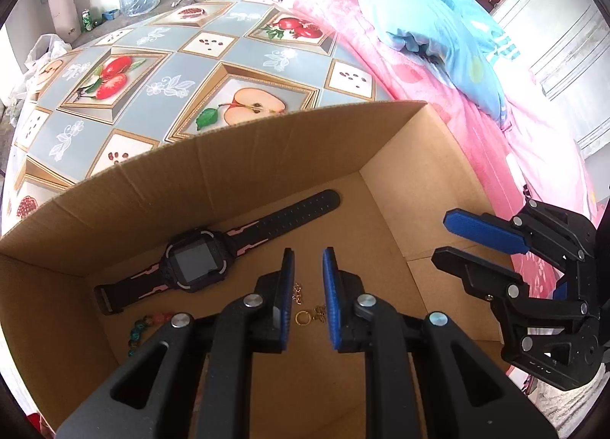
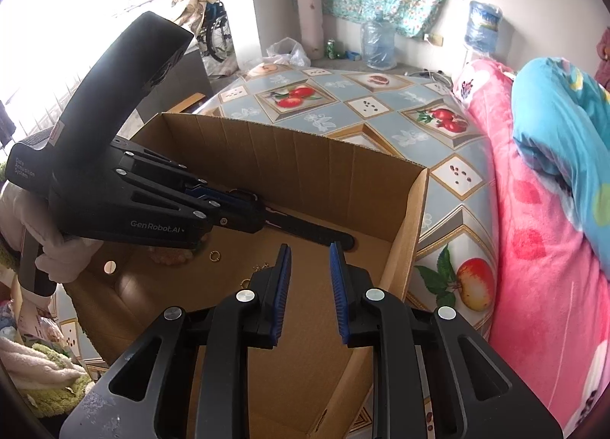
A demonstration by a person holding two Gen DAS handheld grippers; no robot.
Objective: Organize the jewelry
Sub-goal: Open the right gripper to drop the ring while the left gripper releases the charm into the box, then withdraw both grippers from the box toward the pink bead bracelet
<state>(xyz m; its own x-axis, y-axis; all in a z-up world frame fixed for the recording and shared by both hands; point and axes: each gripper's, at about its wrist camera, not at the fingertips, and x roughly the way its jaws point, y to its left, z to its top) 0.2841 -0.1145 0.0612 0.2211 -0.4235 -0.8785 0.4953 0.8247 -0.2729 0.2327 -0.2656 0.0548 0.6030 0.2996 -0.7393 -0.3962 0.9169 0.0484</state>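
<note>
L gripper [image 1: 308, 260]: jaws part open, empty, over gold ring [image 1: 303, 317] on box [image 1: 267, 149] floor.
R gripper [image 2: 310, 254]: part open, empty, by box's right wall.
Progress: watch [image 1: 194, 265], beads [image 1: 143, 326], chain bits [image 1: 297, 292] lie in box; looks nearly done, sorting maybe left.
Surface: box on fruit-print tablecloth [image 1: 152, 69]; pink bedding [image 2: 533, 229] beside.

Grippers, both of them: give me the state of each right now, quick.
Left gripper: open, holding nothing, poised above the gold ring inside the cardboard box.
Right gripper: open, holding nothing.
</note>
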